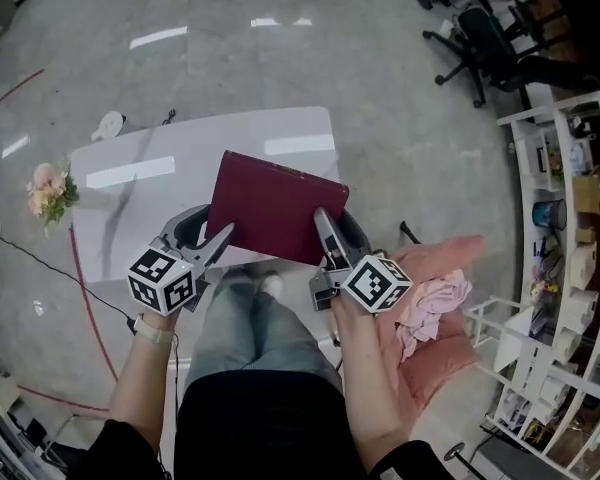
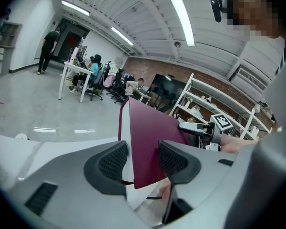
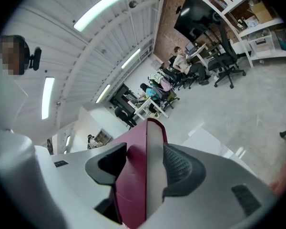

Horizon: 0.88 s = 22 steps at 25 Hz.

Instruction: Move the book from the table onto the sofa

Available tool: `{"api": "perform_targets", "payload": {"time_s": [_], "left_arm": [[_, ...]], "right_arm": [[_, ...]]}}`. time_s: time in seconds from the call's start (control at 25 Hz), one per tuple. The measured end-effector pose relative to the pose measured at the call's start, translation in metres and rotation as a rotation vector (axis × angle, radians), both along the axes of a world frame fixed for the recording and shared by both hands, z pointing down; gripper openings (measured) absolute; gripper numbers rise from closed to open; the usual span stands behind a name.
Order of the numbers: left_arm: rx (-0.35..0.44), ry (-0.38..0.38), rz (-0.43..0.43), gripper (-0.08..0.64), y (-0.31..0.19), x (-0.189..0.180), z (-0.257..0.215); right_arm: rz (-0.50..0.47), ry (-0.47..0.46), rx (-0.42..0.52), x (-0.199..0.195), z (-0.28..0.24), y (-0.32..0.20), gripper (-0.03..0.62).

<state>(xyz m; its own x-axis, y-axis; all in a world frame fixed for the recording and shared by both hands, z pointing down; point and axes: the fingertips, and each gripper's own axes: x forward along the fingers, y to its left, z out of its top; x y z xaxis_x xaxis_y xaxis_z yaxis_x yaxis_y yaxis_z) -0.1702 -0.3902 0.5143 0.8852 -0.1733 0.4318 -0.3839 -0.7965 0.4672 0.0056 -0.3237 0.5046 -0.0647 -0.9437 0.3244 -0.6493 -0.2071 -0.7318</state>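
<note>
A dark red hardback book (image 1: 275,206) hangs tilted over the near edge of the white table (image 1: 150,183), gripped from both sides. My left gripper (image 1: 216,230) is shut on its lower left corner. In the left gripper view the book (image 2: 150,137) stands edge-on, with the left gripper (image 2: 142,162) pressing one pad on the white page block and the other on the cover. My right gripper (image 1: 325,230) is shut on the book's right edge. The right gripper view has the book (image 3: 138,175) wedged in the right gripper (image 3: 145,168). The pinkish sofa (image 1: 430,358) lies low right.
A crumpled pink cloth (image 1: 435,303) lies on the sofa. Flowers (image 1: 50,193) stand left of the table. Black office chairs (image 1: 490,38) are at the far right, and white shelving (image 1: 570,268) runs along the right edge. A red cable (image 1: 85,298) crosses the floor.
</note>
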Motion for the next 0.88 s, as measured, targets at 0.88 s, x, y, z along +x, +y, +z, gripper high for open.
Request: {"api": "perform_targets", "payload": {"time_s": [0.88], "left_arm": [[0.129,0.147,0.033,0.216,0.039,0.036,-0.168]], "right_arm": [[0.078,0.101,0.160,0.027,-0.174,0.060,0.258]]}}
